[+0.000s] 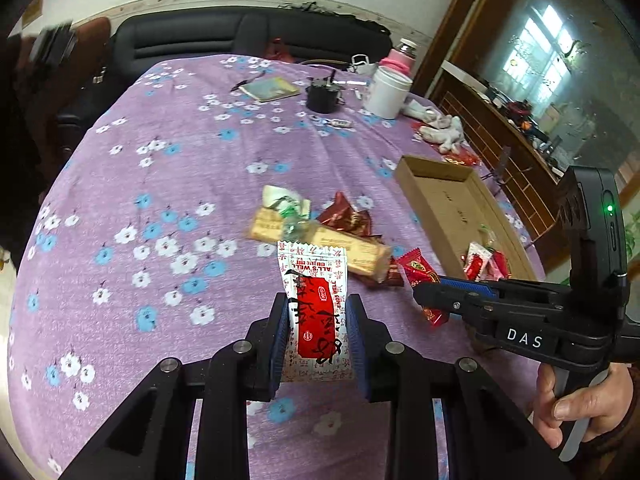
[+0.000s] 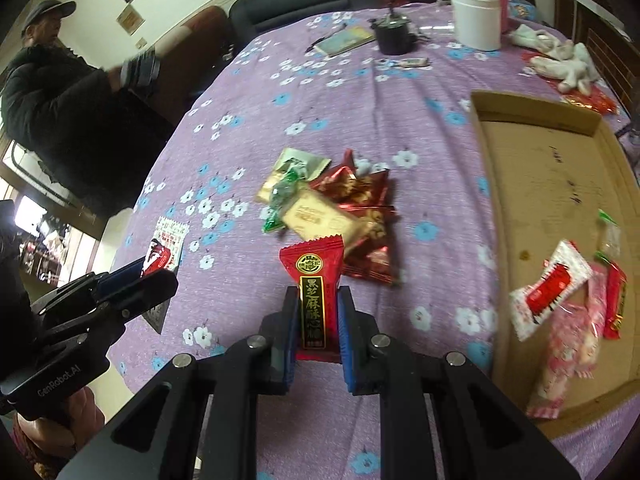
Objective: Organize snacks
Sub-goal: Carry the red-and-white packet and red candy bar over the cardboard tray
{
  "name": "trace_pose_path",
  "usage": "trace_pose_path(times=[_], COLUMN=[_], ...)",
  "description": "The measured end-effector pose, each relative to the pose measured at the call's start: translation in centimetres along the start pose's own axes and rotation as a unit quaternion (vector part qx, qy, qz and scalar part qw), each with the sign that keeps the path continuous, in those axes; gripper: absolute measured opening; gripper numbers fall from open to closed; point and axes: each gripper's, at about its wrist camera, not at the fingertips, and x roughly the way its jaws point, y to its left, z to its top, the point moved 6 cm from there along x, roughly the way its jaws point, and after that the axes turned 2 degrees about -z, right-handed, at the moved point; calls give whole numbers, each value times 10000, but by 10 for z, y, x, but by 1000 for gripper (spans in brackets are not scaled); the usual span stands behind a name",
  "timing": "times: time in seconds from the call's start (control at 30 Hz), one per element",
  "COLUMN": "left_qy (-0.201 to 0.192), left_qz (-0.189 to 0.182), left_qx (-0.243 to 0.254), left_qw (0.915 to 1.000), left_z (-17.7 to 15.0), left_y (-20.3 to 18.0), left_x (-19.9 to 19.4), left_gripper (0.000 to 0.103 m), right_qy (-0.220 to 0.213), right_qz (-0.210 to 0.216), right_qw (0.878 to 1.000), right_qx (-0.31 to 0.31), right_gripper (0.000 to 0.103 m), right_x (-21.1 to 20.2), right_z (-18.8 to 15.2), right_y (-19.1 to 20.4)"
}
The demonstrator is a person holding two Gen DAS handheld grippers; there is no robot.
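Left hand-held gripper pinching white-red snack, bottom centre | right hand-held gripper pinching red candy, bottom centre | box right, on table

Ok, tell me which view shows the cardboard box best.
The right wrist view: the cardboard box fills the right side, its floor open to view with several snack packets at its near end. In the left wrist view the box is smaller, and the right gripper hides its near end.
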Motion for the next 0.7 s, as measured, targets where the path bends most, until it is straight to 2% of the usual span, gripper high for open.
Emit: trace_pose_path(times=[0.47,0.7], left_qy=[-169,-311], left_qz=[-77,12], left_qx=[221,203], left_qw=[9996,9993], left_z=[18,23], left_y=[-16,-17], left_x=[-10,-18], left_gripper=[29,29], right_qy=[-338,-311], right_qz=[-49,50], right_qw=[9993,9995], right_qx=[125,55], right_gripper=[17,17], right_x=[-25,-21], right_z=[4,11], right_y=[-12,-7])
